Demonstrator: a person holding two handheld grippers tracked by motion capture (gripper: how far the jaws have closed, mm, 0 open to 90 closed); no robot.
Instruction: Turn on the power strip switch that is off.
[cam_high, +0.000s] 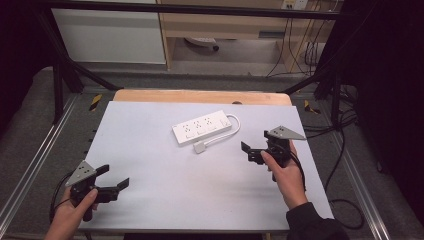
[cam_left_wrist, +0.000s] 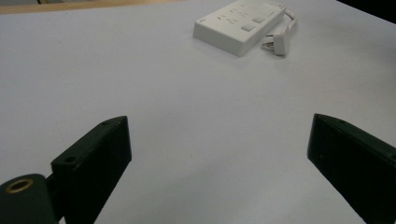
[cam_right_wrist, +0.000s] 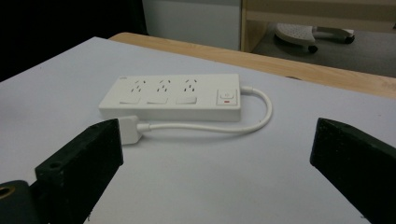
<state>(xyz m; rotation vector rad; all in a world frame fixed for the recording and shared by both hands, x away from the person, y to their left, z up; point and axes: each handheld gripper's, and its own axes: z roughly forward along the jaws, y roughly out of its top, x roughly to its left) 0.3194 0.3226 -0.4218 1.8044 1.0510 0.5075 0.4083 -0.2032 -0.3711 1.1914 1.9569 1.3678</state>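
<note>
No word, brand or number can be read anywhere. The white plastic three-outlet power strip (cam_right_wrist: 170, 96) carries only unlettered marks — a small red dash on its square rocker switch (cam_right_wrist: 227, 98) at the cable end, and a faint raised mark at its far corner, too small to make out. Beyond the white table sheet, two yellow-and-black striped hazard tapes (cam_high: 95, 101) sit on the grey metal frame — signs without lettering. The outlet faces themselves bear holes, not text.
</note>
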